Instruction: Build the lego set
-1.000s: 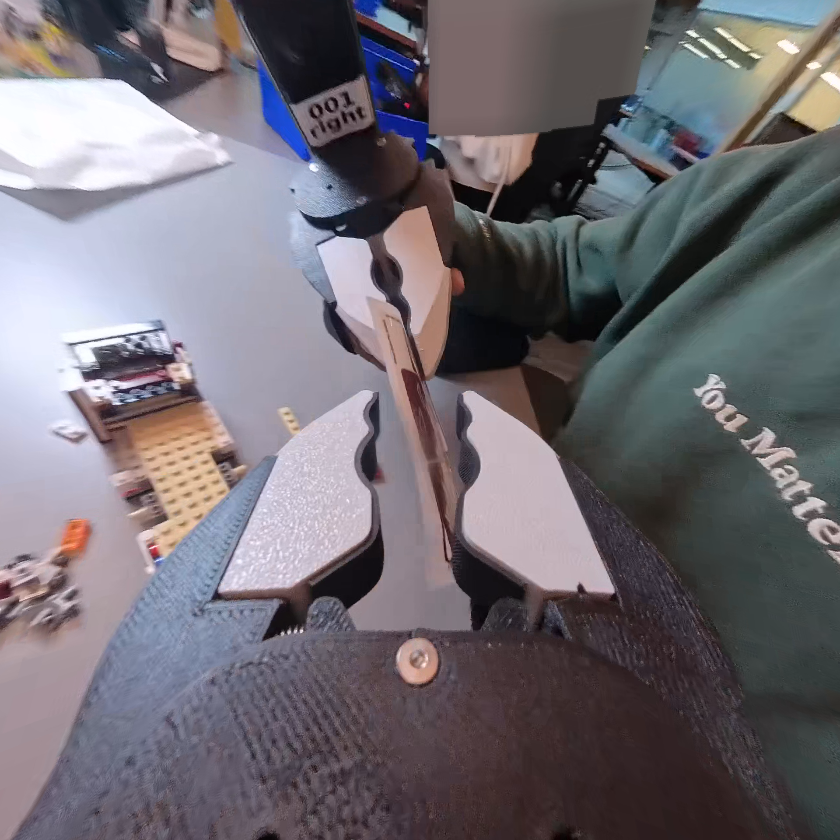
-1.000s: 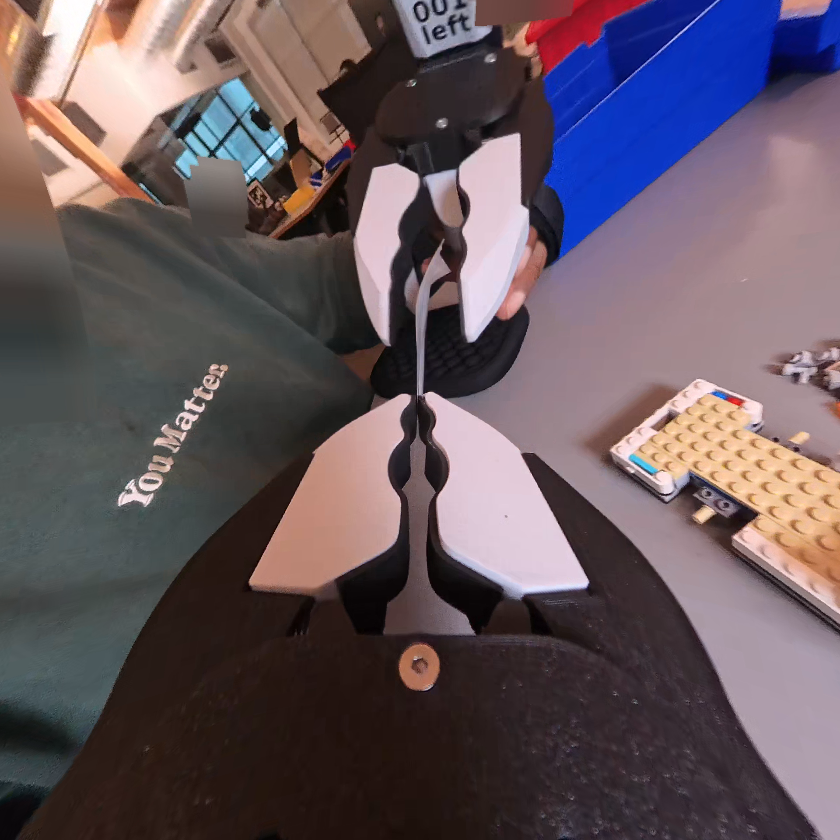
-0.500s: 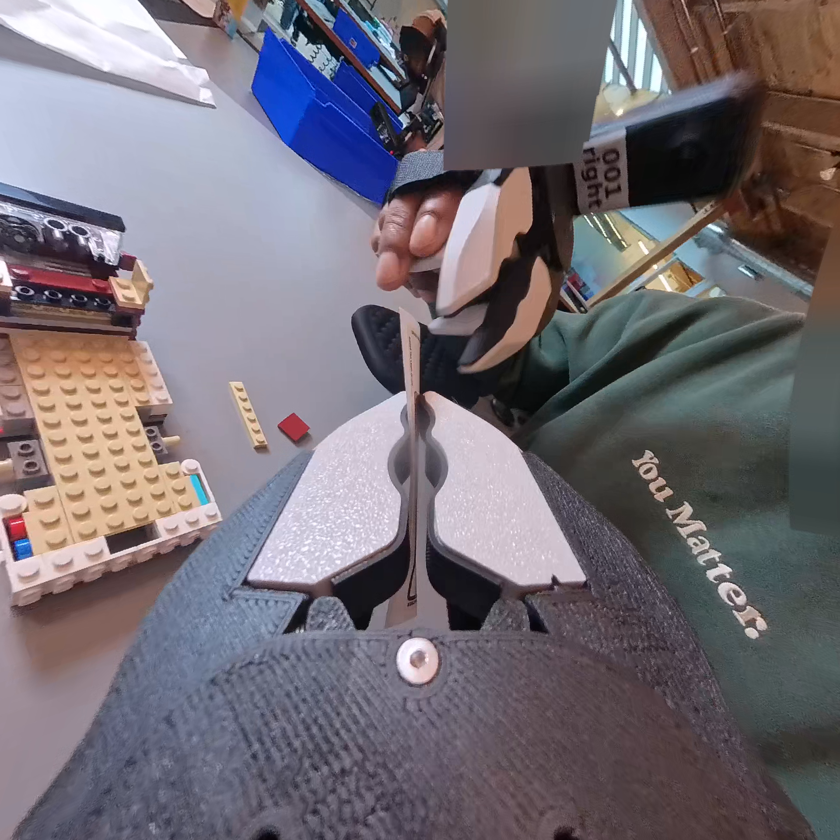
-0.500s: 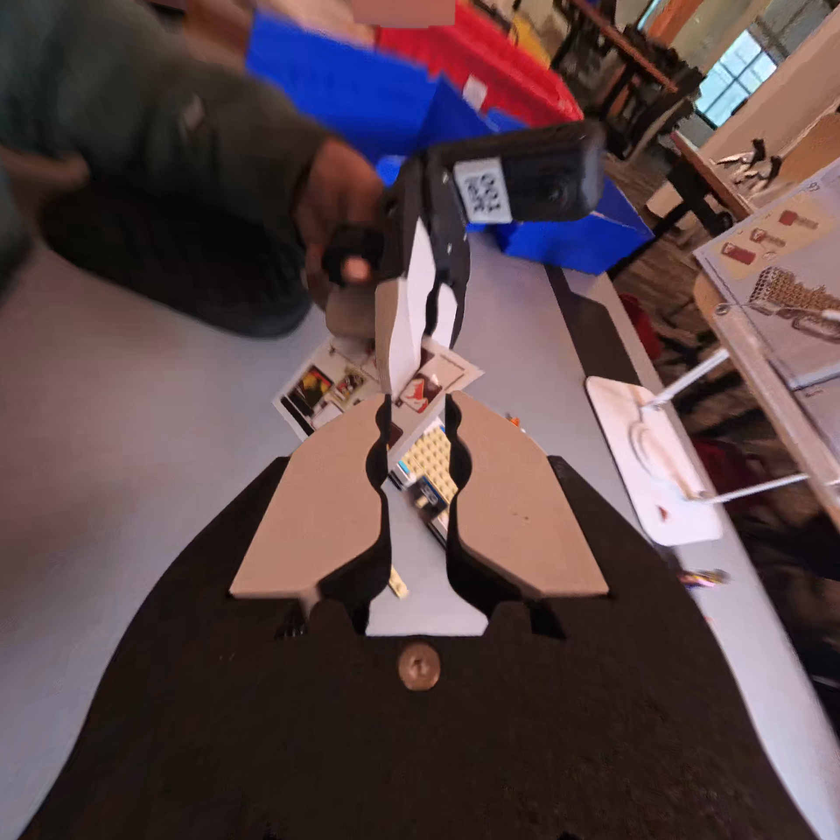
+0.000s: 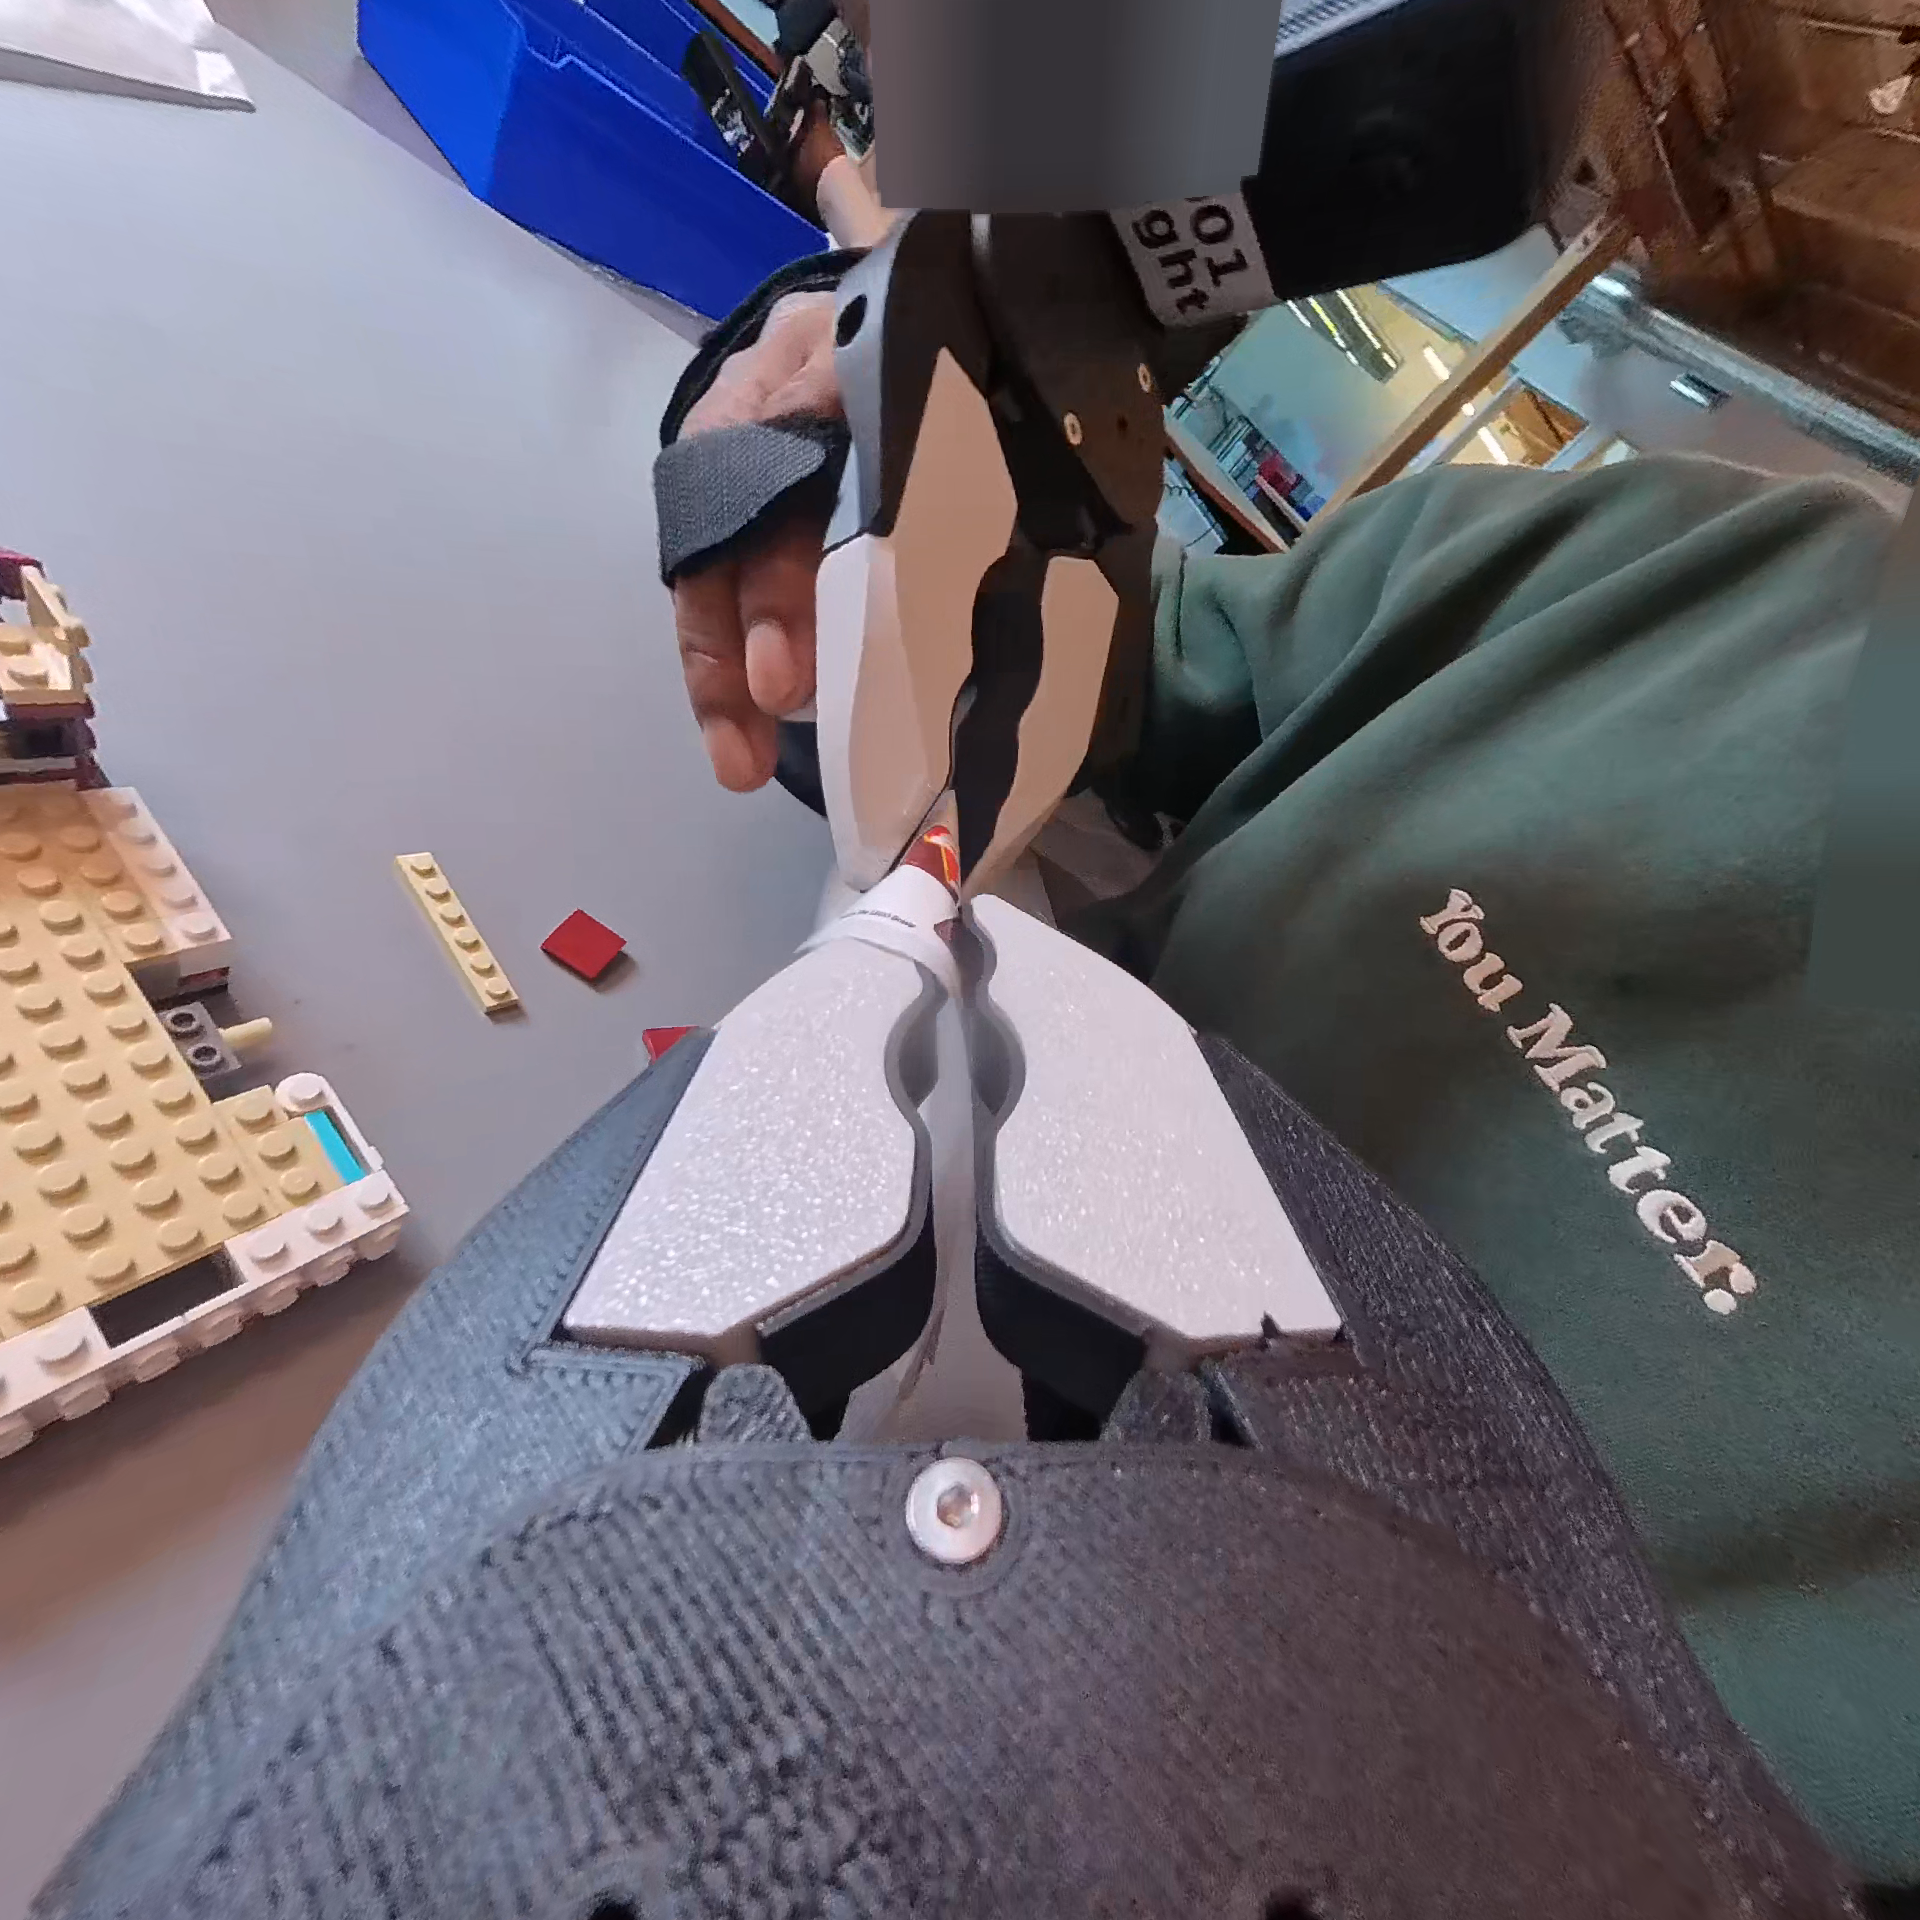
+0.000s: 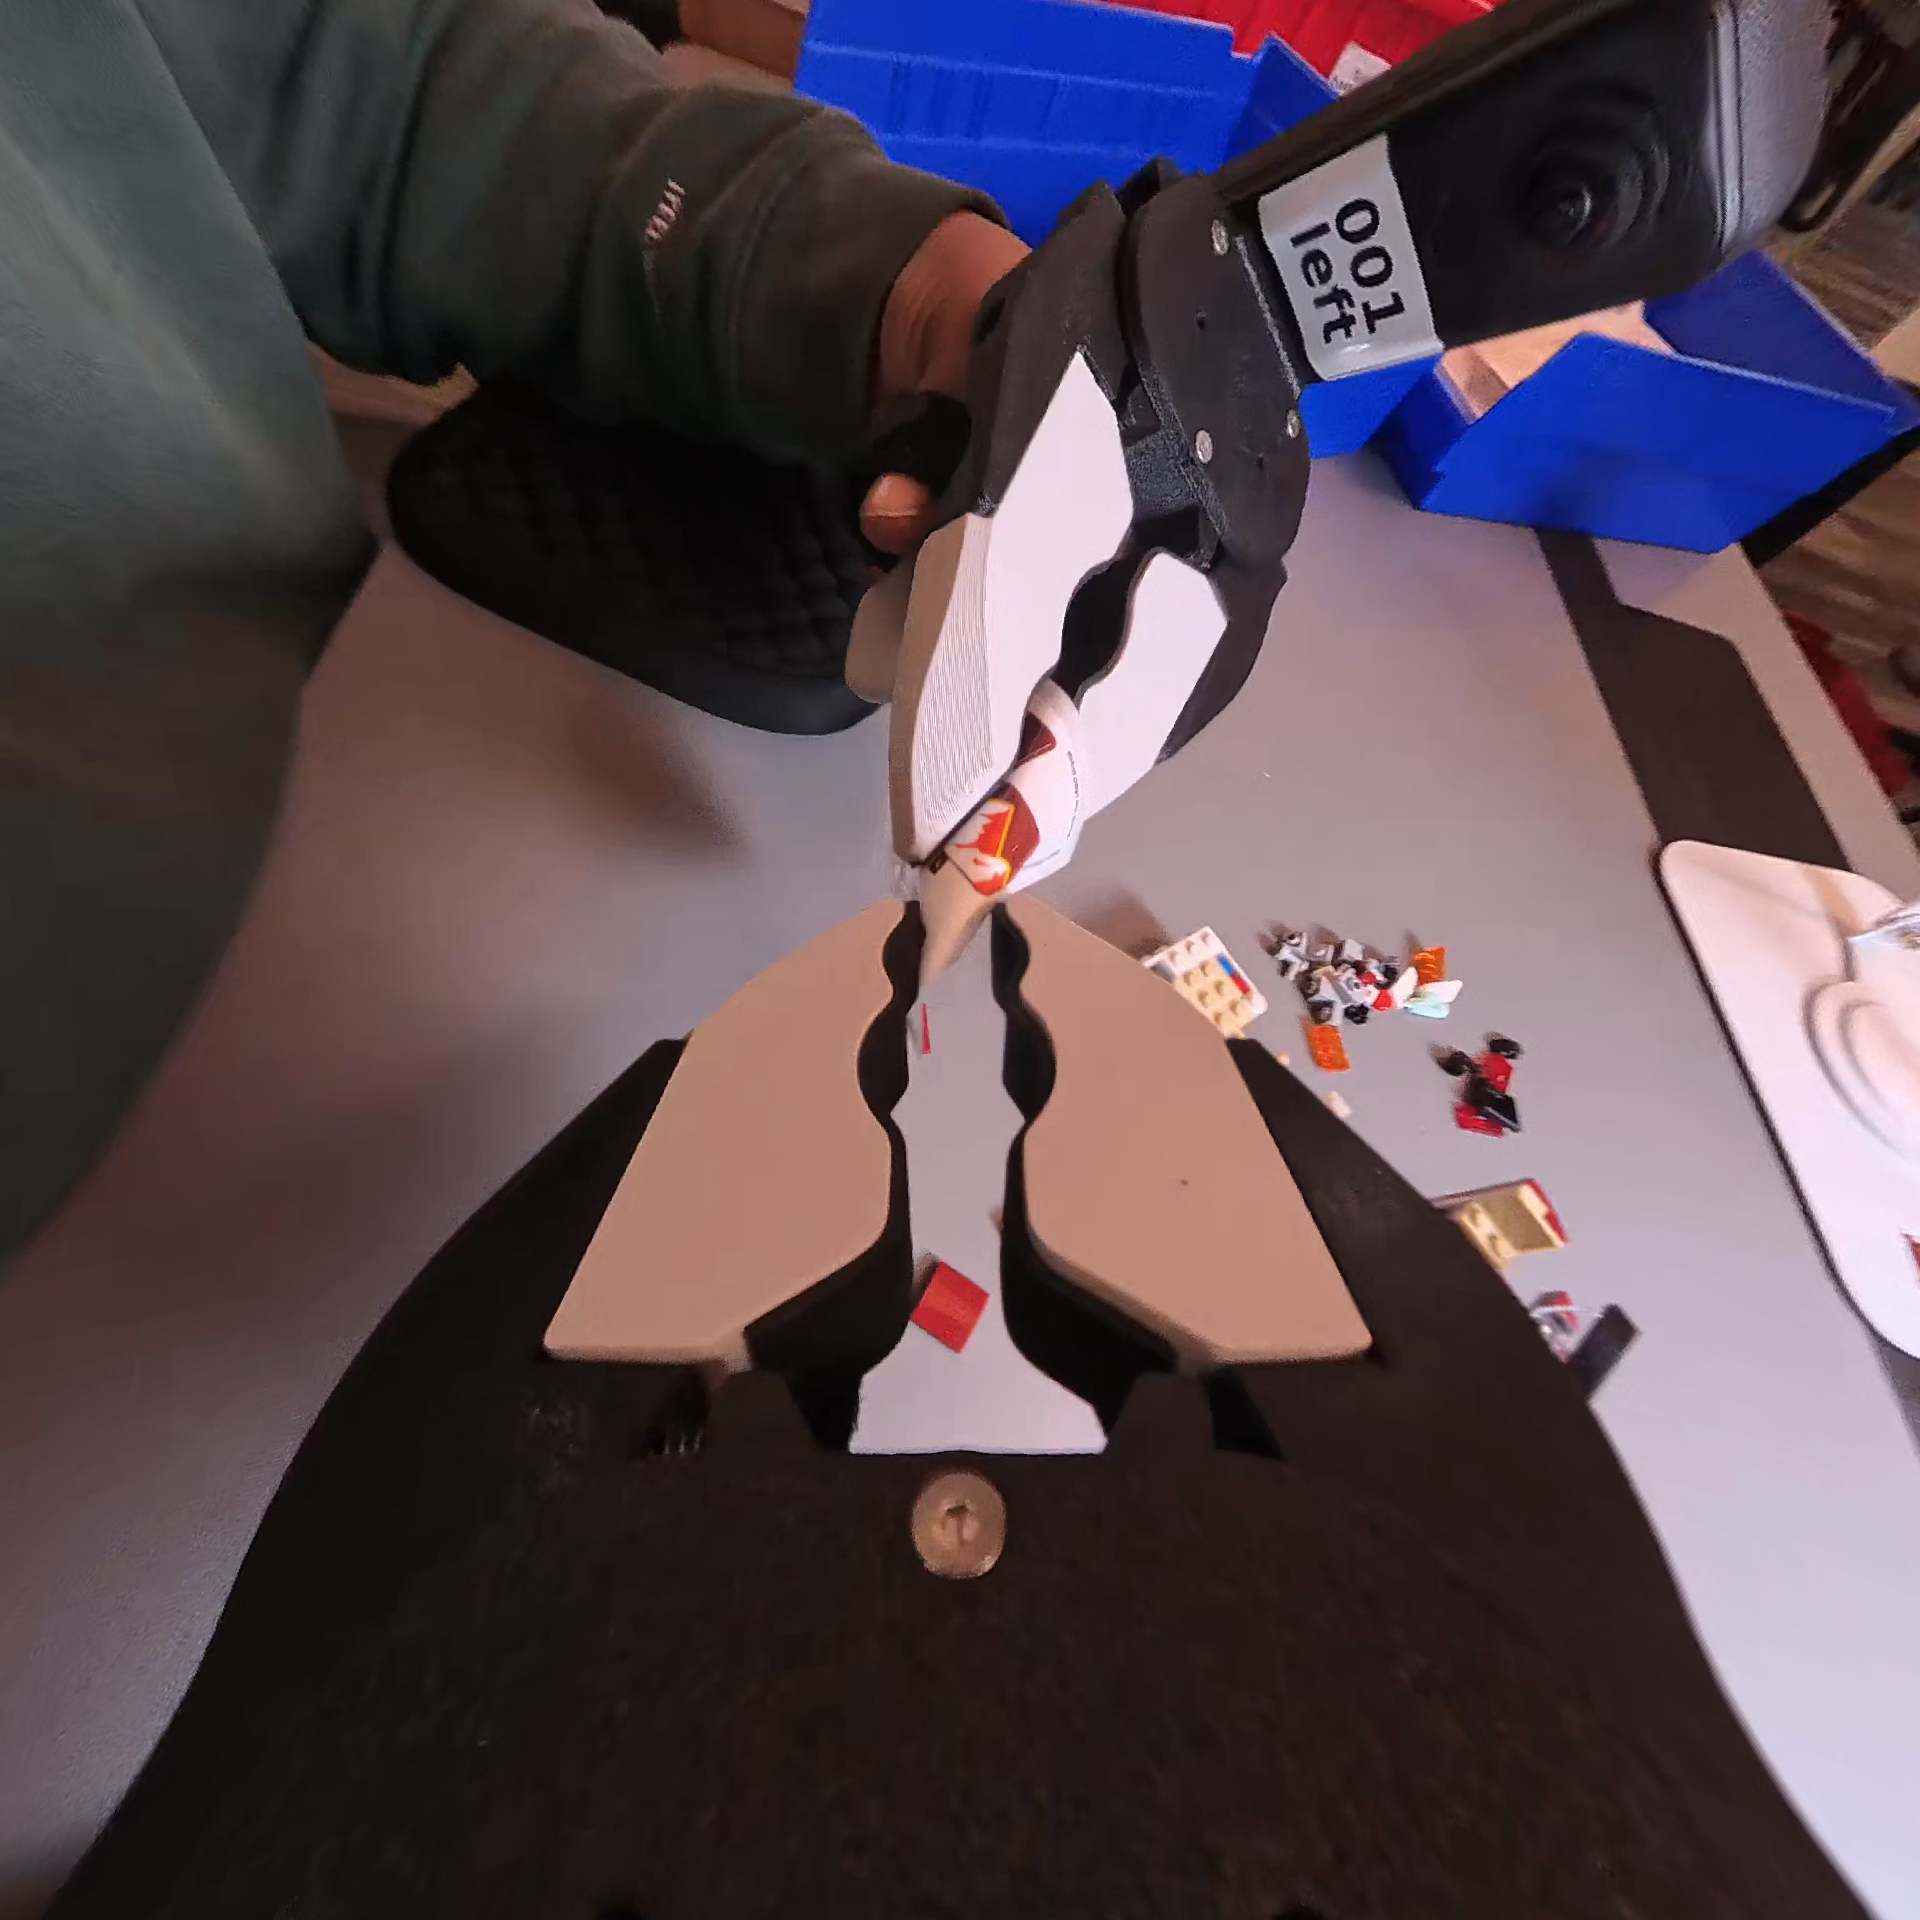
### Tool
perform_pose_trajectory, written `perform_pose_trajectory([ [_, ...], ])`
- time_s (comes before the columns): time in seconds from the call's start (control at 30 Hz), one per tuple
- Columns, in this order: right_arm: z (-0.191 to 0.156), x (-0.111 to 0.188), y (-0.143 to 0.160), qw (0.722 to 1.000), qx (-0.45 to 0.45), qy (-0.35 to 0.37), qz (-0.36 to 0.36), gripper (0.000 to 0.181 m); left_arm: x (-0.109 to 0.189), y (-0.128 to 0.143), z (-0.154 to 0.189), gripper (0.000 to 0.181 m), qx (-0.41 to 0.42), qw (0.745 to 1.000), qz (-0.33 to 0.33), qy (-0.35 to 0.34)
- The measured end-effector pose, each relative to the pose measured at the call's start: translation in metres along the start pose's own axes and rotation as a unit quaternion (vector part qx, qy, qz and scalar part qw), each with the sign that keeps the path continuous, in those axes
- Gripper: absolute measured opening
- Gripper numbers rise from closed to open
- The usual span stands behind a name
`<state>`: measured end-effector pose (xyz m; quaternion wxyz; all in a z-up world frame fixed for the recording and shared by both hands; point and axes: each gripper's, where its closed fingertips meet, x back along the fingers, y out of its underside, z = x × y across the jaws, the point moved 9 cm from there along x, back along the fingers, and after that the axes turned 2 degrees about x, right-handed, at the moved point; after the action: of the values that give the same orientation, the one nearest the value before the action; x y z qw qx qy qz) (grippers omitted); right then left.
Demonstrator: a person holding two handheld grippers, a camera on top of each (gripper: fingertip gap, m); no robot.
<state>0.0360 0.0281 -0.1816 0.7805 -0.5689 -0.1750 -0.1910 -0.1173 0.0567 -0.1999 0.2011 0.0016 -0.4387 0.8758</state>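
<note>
The sticker sheet [image 5: 894, 920] is off the table, held in the air close to the person's chest, curled over on itself so that its printed face bulges out to one side. Its long axis runs straight along the fingers of the left gripper [image 5: 961, 935], which is clenched on it: the sheet passes down the narrow slot between the two pads and its free end sticks out past the tips.

That free end points directly at the right gripper [image 6: 956, 920], which faces the left one tip to tip. In the right wrist view a pale corner of the sheet [image 6: 1023, 831] pokes into the mouth of the right gripper, whose jaws stand apart with table showing through the gap, so it is released and grips nothing. It looks closer to the left-hand pad than to the other.

My reading is that the coming move turns on this end-to-end line: the right gripper needs only to close on the corner to peel or take it.

Below lie the grey table [image 5: 364, 520], a red tile [image 5: 584, 943], a tan strip [image 5: 457, 933] and the tan base [image 5: 94, 1091].
</note>
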Motion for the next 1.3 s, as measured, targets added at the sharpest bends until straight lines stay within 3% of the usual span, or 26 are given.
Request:
perform_pose_trajectory([
  [0.1, 0.002, 0.003, 0.003, 0.999, -0.032, -0.020, 0.023, 0.000, 0.004, -0.003, 0.001, 0.001, -0.009, 1.000, 0.016, -0.007],
  [0.23, 0.006, 0.004, 0.004, 0.997, -0.058, -0.023, 0.045, 0.000, 0.008, -0.003, 0.003, 0.001, -0.028, 0.999, 0.025, -0.021],
  [0.43, 0.013, 0.010, 0.002, 0.997, -0.047, 0.035, 0.045, 0.022, 0.015, -0.004, 0.001, 0.000, -0.024, 0.998, 0.045, -0.026],
  [0.53, 0.016, 0.009, 0.004, 0.996, -0.073, 0.025, 0.048, 0.026, 0.015, -0.004, 0.001, 0.000, -0.024, 0.998, 0.048, -0.020],
  [0.6, 0.014, 0.005, 0.007, 0.995, -0.088, 0.001, 0.047, 0.019, 0.014, -0.004, 0.003, 0.000, -0.026, 0.998, 0.046, -0.016],
  [0.67, 0.012, 0.002, 0.008, 0.994, -0.097, -0.017, 0.051, 0.000, 0.014, -0.004, 0.003, 0.001, -0.028, 0.998, 0.046, -0.017],
  [0.73, 0.012, 0.003, 0.007, 0.992, -0.105, -0.027, 0.063, 0.000, 0.016, -0.004, 0.003, 0.001, -0.030, 0.998, 0.055, -0.016],
  [1.0, 0.024, 0.020, 0.008, 0.961, -0.212, -0.070, 0.161, 0.000, 0.026, -0.010, 0.007, 0.000, -0.063, 0.992, 0.107, -0.026],
  [1.3, 0.029, 0.011, 0.021, 0.928, -0.304, -0.115, 0.180, 0.000, 0.025, -0.012, 0.012, 0.000, -0.107, 0.987, 0.115, -0.043],
])
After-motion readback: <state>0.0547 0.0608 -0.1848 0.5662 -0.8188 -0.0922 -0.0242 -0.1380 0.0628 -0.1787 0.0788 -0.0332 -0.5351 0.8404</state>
